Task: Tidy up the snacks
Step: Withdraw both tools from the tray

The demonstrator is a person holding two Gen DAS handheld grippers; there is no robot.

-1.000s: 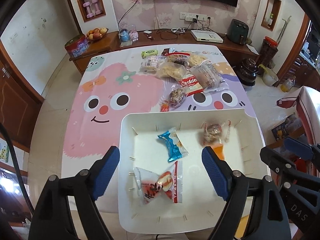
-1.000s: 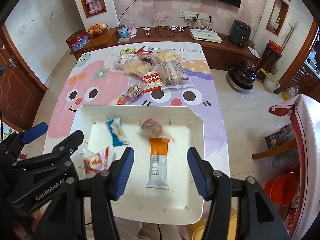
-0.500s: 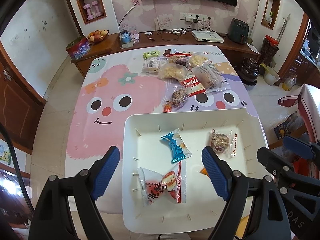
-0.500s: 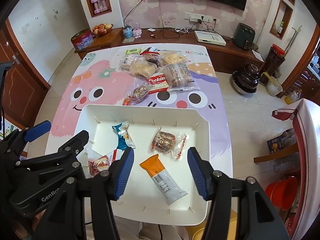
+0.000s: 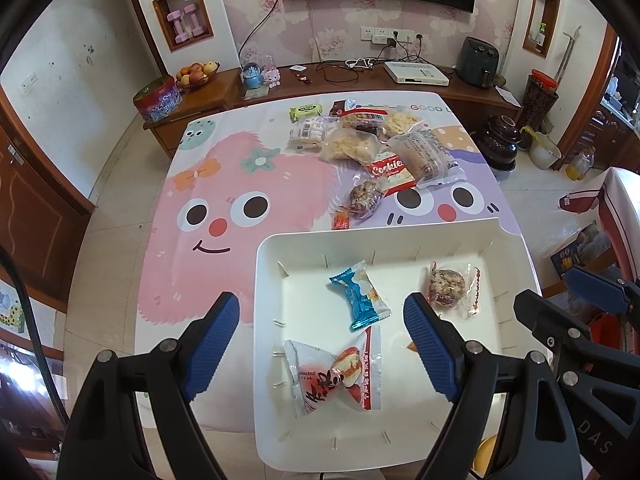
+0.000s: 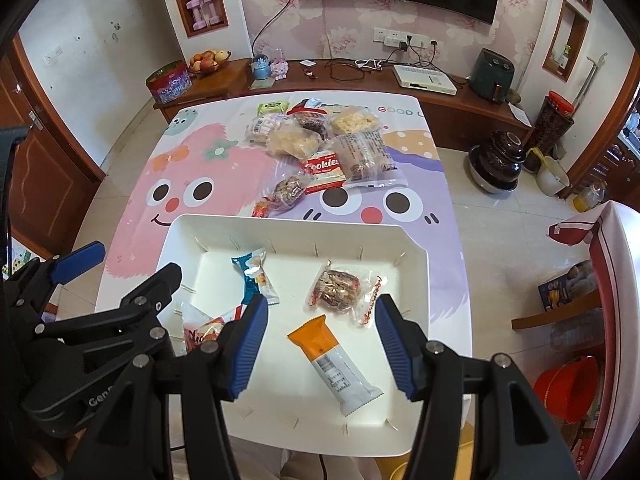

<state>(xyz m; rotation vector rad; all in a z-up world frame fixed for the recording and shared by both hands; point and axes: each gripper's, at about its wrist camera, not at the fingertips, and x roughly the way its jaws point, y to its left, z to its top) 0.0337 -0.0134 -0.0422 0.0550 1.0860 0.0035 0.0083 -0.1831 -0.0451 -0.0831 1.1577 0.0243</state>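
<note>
A white tray (image 5: 272, 272) (image 6: 412, 256) sits at the table's near edge. In it lie a blue candy pack (image 5: 359, 295) (image 6: 256, 276), a red-and-white snack pack (image 5: 336, 372), a clear nut-cluster pack (image 5: 450, 288) (image 6: 340, 290) and an orange-and-white bar (image 6: 332, 360). My left gripper (image 5: 320, 340) is open and empty above the tray's left side. My right gripper (image 6: 318, 344) is open and empty above the orange bar. A pile of snack packs (image 5: 372, 140) (image 6: 320, 140) lies at the table's far side.
The table has a pink and purple cartoon cloth (image 5: 224, 184). A wooden sideboard (image 6: 360, 76) with a fruit bowl, a tin and a white box stands behind it. A dark pot (image 6: 496, 164) and a red bucket (image 6: 568, 388) stand on the floor to the right.
Both grippers have drawn back and risen a little from the tray. The nut-cluster pack and the orange bar now lie apart in the tray, the bar turned diagonal.
</note>
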